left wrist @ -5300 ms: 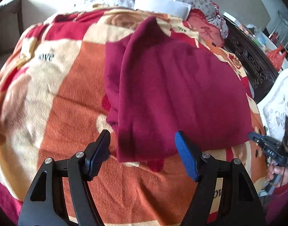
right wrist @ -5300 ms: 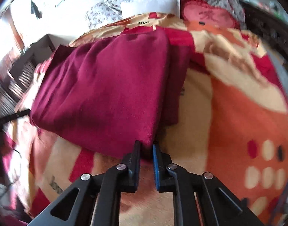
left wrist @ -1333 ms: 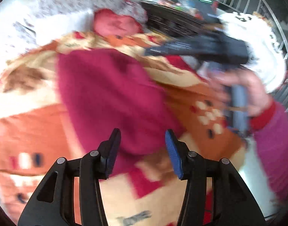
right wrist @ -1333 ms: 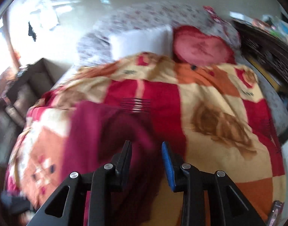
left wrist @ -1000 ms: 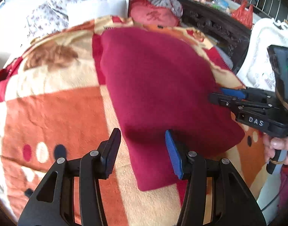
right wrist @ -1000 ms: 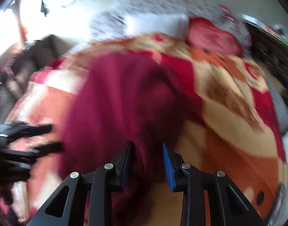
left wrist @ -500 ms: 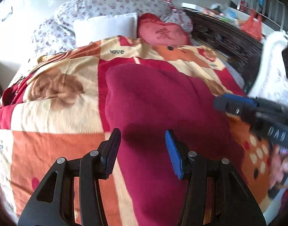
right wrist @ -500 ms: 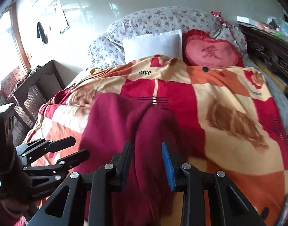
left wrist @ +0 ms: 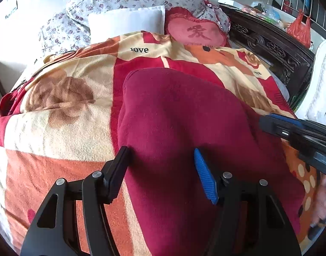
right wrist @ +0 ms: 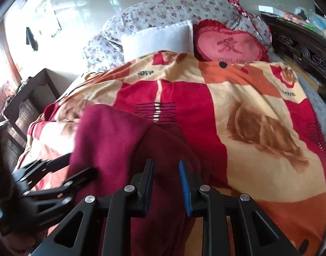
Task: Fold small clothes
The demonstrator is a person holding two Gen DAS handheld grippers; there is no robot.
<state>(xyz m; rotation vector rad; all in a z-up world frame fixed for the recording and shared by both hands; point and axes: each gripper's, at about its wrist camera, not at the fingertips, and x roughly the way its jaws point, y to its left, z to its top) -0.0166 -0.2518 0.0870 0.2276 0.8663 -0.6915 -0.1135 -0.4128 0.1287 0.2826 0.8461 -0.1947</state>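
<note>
A maroon garment (left wrist: 180, 115) lies folded lengthwise on a patterned blanket (left wrist: 56, 128). My left gripper (left wrist: 159, 151) hovers over its near left part, and its jaws are opening with the cloth below and between them, not pinched. In the right wrist view the garment (right wrist: 111, 134) rises in a ridge that runs between the fingers of my right gripper (right wrist: 165, 162). Those jaws are closing around the fold, with a gap still showing. Each gripper shows in the other's view: the right gripper (left wrist: 263, 120) at the garment's right edge, the left gripper (right wrist: 83, 163) blurred at its left edge.
A white pillow (left wrist: 126, 23) and a red heart cushion (left wrist: 195, 32) sit at the head of the bed. A dark carved bed frame (left wrist: 269, 44) runs along the right. A dark side table (right wrist: 28, 98) stands beyond the bed's left side. A hand (left wrist: 325, 196) holds the right gripper.
The left jaws have spread wider and the right jaws have narrowed around the cloth ridge. Both grippers have shifted along the garment toward the pillows.
</note>
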